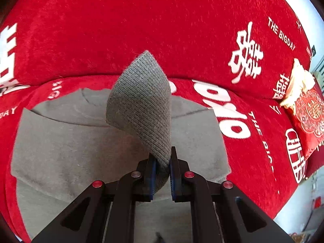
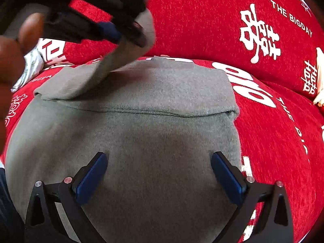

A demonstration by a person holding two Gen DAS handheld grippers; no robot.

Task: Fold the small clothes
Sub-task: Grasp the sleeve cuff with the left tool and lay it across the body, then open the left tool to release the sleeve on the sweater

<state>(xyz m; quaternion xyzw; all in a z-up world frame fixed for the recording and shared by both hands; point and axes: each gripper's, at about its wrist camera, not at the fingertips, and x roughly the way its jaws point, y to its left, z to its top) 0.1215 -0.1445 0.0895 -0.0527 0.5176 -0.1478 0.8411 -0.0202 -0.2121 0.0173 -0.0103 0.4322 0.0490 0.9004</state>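
A grey knit sweater [image 1: 60, 141] lies spread on a red sofa cover, and it fills the middle of the right wrist view [image 2: 151, 141]. My left gripper [image 1: 162, 162] is shut on the ribbed cuff of its sleeve [image 1: 141, 101] and holds it lifted above the sweater's body. In the right wrist view the left gripper [image 2: 125, 34] shows at the upper left with the sleeve [image 2: 113, 64] hanging from it. My right gripper [image 2: 159, 160] is open and empty, low over the sweater's body. The other sleeve [image 2: 182, 99] lies folded across the chest.
The red sofa cover [image 1: 141, 20] with white lettering covers the seat and backrest. A red and cream cushion [image 1: 303, 105] lies at the right end of the seat. A pale patterned fabric [image 2: 30, 66] lies at the left. A person's hand [image 2: 12, 60] is at the far left.
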